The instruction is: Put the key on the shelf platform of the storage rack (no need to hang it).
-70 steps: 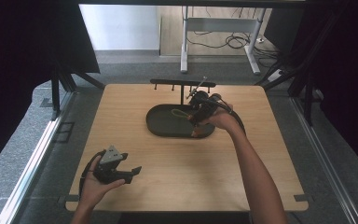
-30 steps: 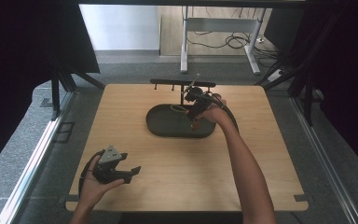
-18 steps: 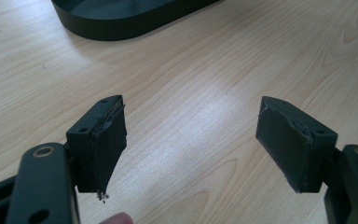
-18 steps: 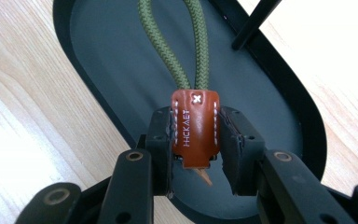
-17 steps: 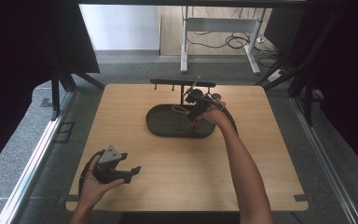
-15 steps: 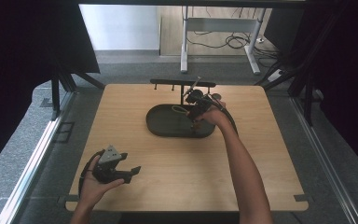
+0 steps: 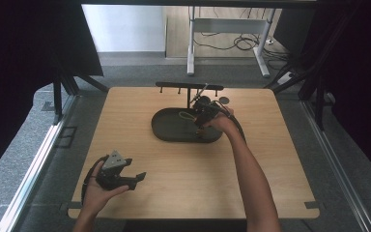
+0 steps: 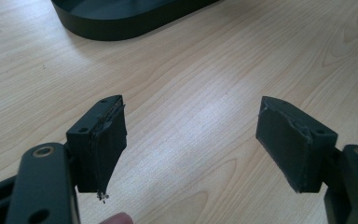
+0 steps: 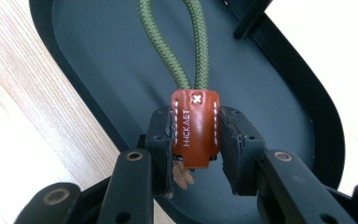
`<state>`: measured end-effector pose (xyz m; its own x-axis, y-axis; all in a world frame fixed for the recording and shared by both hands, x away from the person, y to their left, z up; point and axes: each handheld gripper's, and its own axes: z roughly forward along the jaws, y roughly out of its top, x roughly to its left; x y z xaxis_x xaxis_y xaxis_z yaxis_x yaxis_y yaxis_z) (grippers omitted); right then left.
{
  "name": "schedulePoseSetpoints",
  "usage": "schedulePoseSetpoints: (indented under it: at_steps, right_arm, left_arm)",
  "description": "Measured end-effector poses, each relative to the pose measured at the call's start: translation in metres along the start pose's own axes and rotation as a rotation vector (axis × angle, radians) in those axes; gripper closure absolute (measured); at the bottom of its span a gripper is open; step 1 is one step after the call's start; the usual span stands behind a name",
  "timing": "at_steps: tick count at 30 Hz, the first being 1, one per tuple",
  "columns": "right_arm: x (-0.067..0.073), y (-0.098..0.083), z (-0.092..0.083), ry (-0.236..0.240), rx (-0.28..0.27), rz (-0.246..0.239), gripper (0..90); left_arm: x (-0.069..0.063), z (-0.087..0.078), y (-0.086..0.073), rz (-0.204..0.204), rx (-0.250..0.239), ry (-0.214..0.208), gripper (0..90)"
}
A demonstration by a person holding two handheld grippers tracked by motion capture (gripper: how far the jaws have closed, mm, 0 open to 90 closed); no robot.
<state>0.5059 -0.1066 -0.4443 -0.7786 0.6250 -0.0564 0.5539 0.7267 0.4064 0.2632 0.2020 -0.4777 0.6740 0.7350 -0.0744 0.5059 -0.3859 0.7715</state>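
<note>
At the lower left of the high view, the left gripper sat low over the wooden table in the person's left hand. Its tongs were spread wide with nothing between them, and in the left gripper view only bare wood lay beyond its pads. Toward the middle of the frame lay the black oval tray, with a dark rack just behind it at the table's far edge. Right of centre, the right gripper pointed down over the tray's right end. In the right gripper view its tongs pinched an orange leather tab from both sides, and the tab's green cord loop ran up over the tray floor.
</note>
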Motion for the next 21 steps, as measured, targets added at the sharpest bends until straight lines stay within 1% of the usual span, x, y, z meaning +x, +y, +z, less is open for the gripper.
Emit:
schedulePoseSetpoints:
  at_steps: [1, 2, 7, 10, 13, 21]
  right_arm:
    - [-0.001, -0.001, 0.001, -0.001, 0.0, -0.009, 66.9]
    - [0.0, -0.001, 0.002, -0.001, 0.005, -0.001, 66.8]
    - [0.0, -0.004, 0.006, -0.001, 0.012, 0.005, 66.7]
    - [-0.001, -0.006, 0.01, 0.001, 0.012, 0.0, 66.7]
    - [-0.001, -0.008, 0.014, -0.003, 0.024, -0.008, 66.3]
    - [-0.002, -0.01, 0.017, -0.003, 0.031, -0.006, 65.4]
  left_arm:
    - [0.0, 0.0, 0.0, 0.0, 0.0, 0.0, 24.7]
    - [0.0, 0.0, 0.0, 0.0, 0.0, 0.0, 24.7]
    - [0.0, 0.0, 0.0, 0.001, 0.0, 0.001, 24.7]
    - [0.0, 0.0, 0.0, 0.001, 0.001, 0.002, 24.7]
    - [0.0, 0.0, 0.0, 0.002, 0.003, 0.004, 24.7]
    - [0.0, 0.0, 0.0, -0.001, -0.001, 0.004, 24.7]
